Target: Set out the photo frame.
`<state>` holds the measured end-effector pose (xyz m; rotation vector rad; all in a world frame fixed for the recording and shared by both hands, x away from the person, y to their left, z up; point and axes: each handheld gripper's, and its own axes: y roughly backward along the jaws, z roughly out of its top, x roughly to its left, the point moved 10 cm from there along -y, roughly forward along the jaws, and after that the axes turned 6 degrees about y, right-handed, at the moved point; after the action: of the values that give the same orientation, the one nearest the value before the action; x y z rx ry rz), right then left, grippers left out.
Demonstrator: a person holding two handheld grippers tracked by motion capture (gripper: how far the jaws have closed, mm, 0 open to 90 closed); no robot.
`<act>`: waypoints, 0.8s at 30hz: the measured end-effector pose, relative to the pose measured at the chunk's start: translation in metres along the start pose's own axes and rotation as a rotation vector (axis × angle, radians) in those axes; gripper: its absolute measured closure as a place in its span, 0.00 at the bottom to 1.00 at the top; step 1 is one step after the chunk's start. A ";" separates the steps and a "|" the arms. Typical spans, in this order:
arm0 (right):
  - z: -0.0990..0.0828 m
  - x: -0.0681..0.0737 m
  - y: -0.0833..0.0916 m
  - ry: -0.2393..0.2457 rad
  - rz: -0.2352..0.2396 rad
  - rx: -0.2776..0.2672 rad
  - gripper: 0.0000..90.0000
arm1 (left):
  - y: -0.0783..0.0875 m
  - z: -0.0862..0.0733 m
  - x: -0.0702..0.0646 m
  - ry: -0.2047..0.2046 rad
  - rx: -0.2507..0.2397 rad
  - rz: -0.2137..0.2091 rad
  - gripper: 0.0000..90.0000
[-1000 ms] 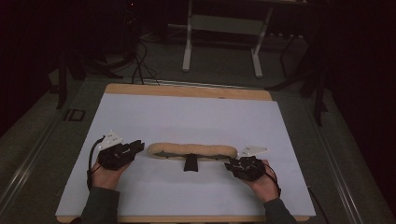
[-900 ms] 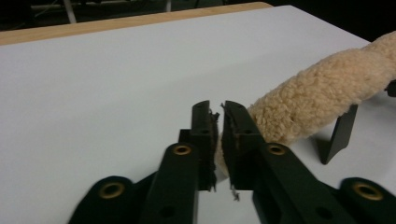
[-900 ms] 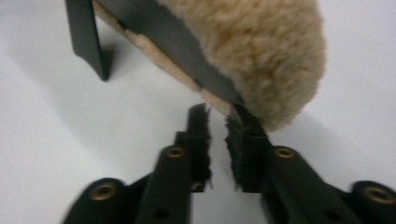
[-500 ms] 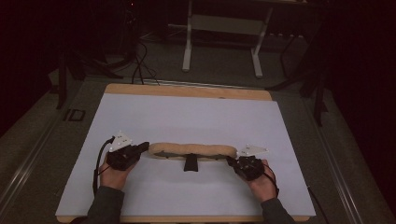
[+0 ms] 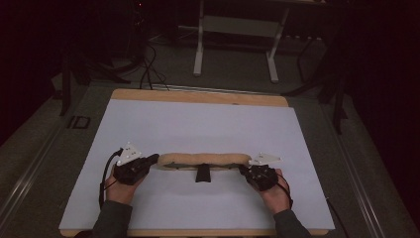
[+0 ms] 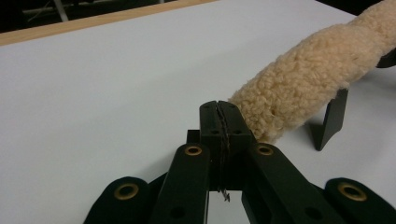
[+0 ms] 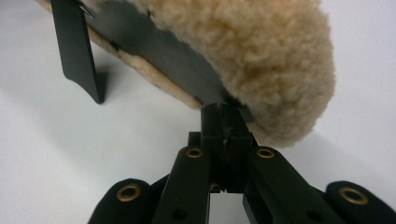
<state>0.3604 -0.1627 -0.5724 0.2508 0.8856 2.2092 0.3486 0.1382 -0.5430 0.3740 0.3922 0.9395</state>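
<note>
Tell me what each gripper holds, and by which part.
The left gripper is shut at the left end of the fleece pad, the right gripper at its right end, on its dark underside edge. Whether the left pinches fabric cannot be told.

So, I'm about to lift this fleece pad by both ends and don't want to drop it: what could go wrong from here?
1. The left gripper looks shut beside the fleece pad rather than on it, so that end may stay down.
2. The right gripper pinches only a thin edge under the pad and could slip.
3. The black strap hanging at the middle could drag on the white table.
</note>
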 end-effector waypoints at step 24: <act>0.022 0.010 -0.006 0.007 -0.016 -0.055 1.00 | 0.006 -0.008 -0.017 -0.008 -0.003 -0.042 1.00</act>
<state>0.3664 -0.1415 -0.5613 0.2093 0.8266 2.2172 0.3312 0.1283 -0.5438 0.3653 0.3898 0.8976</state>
